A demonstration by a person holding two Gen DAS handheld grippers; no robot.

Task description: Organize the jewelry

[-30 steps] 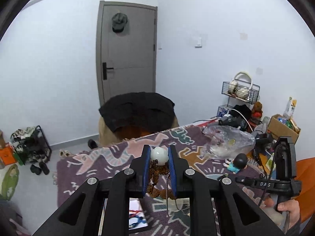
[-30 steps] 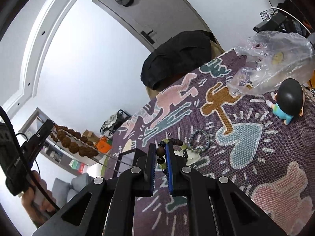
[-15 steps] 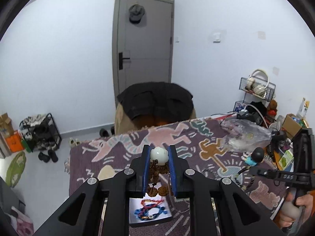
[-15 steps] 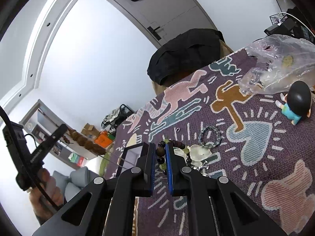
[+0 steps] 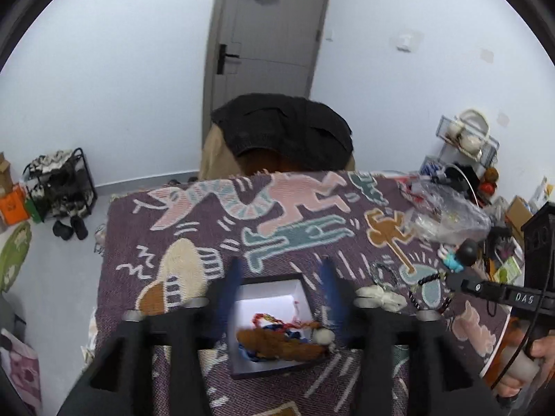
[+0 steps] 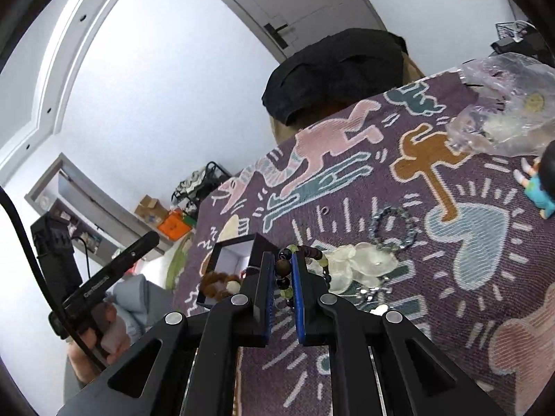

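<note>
The right hand-held gripper (image 6: 280, 277) pinches a floppy bead string (image 6: 282, 267) (light, slippery), while the left (image 5: 281, 294) gapes over the box (image 5: 270, 326).

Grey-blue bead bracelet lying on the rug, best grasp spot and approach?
Take the grey-blue bead bracelet from straight above, one finger inside the ring and one outside, pinching a single stretch of beads. It lies flat as an open loop on the rug, so no edge-on grip works. I'd choose the far arc: the near arc sits against the translucent white piece.

Bedroom: shoe rack (image 5: 59, 187), door (image 5: 267, 31).
</note>
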